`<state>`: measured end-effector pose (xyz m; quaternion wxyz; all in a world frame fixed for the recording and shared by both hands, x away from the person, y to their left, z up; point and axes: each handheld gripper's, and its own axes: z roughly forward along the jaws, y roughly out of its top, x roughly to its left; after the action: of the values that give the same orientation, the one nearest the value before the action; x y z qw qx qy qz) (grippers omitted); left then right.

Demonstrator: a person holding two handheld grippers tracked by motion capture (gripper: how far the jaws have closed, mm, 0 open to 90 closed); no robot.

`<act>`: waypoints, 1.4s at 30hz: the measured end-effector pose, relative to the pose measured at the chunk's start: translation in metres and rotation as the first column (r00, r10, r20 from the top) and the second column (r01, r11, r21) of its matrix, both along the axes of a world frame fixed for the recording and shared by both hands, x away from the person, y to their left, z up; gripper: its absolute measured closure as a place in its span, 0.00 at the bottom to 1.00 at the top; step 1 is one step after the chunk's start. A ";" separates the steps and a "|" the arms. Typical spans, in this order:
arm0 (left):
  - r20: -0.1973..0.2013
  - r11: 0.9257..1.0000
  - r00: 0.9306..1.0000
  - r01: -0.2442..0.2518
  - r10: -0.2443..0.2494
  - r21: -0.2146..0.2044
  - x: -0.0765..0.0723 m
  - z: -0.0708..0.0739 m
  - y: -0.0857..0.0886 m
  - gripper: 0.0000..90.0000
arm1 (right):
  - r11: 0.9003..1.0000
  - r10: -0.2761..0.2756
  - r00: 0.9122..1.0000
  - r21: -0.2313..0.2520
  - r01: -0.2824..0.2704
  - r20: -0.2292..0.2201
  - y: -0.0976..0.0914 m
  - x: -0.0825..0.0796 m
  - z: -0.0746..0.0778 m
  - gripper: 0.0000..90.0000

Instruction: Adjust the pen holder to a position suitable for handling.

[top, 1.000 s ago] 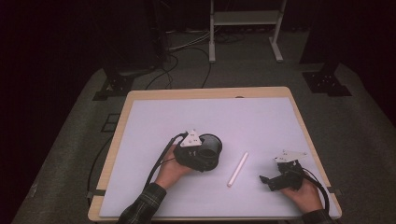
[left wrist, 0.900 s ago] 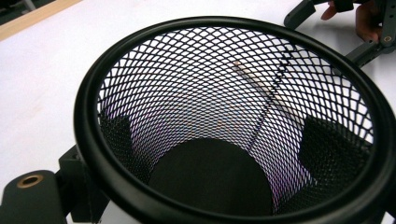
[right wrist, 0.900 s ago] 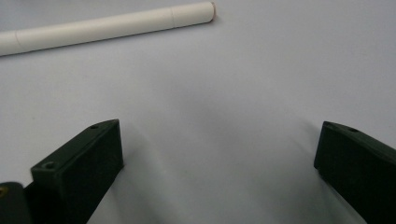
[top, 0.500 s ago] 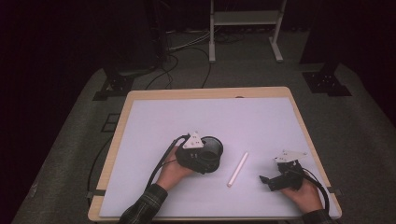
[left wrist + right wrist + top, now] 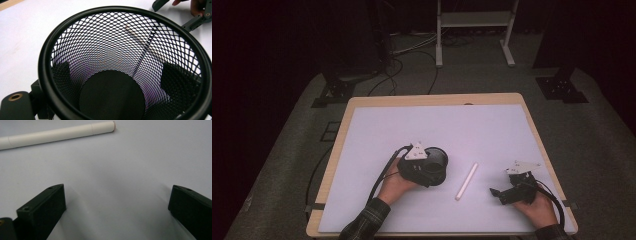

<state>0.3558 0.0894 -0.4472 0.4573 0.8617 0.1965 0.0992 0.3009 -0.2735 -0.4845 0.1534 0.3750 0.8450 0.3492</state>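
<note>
Left tongs clamp the mesh cup steady while right tongs, wide open and empty, face the white stick on the worktop.

text: none legible | labels: none | numbers: none

You are working in a lab or recording studio, not a home. Your table is a plain wooden board under a white sheet, set on grey carpet in a dark, black-walled room. At 12 o'clock beyond the table stands a white metal frame, at 11 o'clock cables trail over the floor beside a black stand base, and at 2 o'clock sits another black base.
</note>
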 end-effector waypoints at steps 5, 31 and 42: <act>-0.018 1.000 1.000 -0.011 0.011 0.010 0.000 -0.001 0.004 0.03 | 1.000 0.001 1.000 -0.001 -0.001 0.002 0.000 0.000 0.000 0.00; -0.016 0.992 0.992 -0.126 0.126 0.029 -0.026 -0.004 0.069 0.00 | 1.000 0.001 1.000 0.000 -0.001 0.001 0.000 0.000 0.000 0.00; -0.033 0.983 0.983 -0.178 0.179 0.043 -0.036 -0.010 0.096 0.00 | 1.000 0.001 1.000 0.000 -0.001 0.001 0.000 0.000 0.000 0.00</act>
<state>0.3196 0.1851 -0.4573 0.4256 0.8512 0.2793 0.1276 0.3010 -0.2736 -0.4845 0.1536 0.3745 0.8451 0.3491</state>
